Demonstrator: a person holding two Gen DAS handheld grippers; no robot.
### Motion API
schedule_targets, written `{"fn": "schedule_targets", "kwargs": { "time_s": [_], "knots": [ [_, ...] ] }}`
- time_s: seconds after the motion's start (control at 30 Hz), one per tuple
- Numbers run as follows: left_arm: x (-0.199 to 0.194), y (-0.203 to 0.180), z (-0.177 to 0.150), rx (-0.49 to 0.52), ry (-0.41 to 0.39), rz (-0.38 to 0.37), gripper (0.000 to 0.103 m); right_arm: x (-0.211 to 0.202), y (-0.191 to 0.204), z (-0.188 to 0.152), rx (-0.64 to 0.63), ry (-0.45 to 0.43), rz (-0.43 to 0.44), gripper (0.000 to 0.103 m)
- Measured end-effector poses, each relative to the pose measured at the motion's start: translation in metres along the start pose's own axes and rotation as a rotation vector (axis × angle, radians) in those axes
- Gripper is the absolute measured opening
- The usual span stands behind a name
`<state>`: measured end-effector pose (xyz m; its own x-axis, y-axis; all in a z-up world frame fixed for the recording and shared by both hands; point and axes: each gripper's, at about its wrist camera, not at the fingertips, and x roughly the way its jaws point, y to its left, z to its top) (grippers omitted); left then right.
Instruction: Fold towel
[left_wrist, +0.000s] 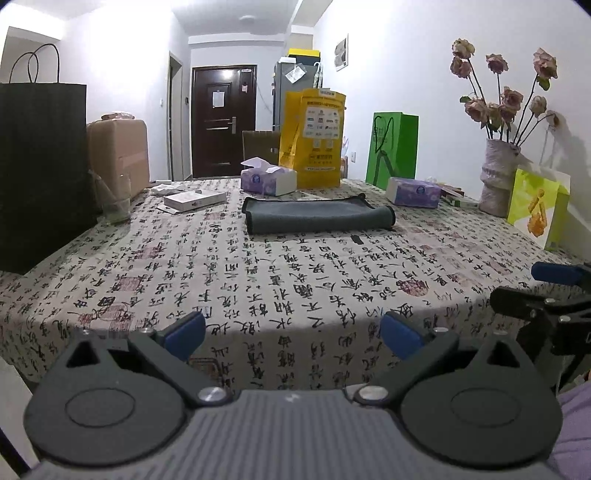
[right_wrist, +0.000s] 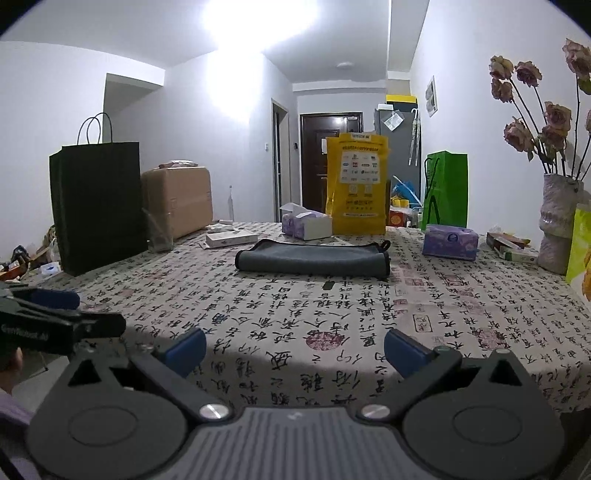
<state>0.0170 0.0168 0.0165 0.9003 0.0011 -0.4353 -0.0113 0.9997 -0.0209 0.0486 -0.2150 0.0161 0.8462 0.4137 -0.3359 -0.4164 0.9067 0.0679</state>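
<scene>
A grey towel (left_wrist: 319, 216) with a dark hem lies folded into a long flat strip on the far middle of the table; it also shows in the right wrist view (right_wrist: 314, 256). My left gripper (left_wrist: 293, 334) is open and empty at the table's near edge, well short of the towel. My right gripper (right_wrist: 295, 349) is open and empty, also at the near edge. The right gripper shows at the right side of the left wrist view (left_wrist: 546, 295). The left gripper shows at the left side of the right wrist view (right_wrist: 55, 317).
The table wears a calligraphy-print cloth (left_wrist: 258, 280). Behind the towel stand a yellow bag (left_wrist: 314, 138), two tissue packs (left_wrist: 267, 179) (left_wrist: 413, 190) and a green bag (left_wrist: 391, 147). A black bag (left_wrist: 40, 173) and a glass (left_wrist: 116, 201) stand left; a flower vase (left_wrist: 498, 177) right.
</scene>
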Motion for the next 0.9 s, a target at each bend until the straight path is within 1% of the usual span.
{"fn": "schedule_targets", "kwargs": {
  "time_s": [0.23,0.53,0.9],
  "knots": [
    [-0.006,0.003,-0.007,-0.009,-0.001,0.005,0.103,-0.006,-0.002,-0.003,0.007,0.023,0.011,0.103],
    [-0.007,0.007,-0.013,-0.016,0.028,-0.011,0.103,-0.011,-0.002,-0.007,0.013,0.036,0.019,0.103],
    [-0.009,0.005,-0.014,-0.010,0.016,-0.016,0.103,-0.012,-0.001,-0.008,0.020,0.043,0.028,0.103]
  ]
}}
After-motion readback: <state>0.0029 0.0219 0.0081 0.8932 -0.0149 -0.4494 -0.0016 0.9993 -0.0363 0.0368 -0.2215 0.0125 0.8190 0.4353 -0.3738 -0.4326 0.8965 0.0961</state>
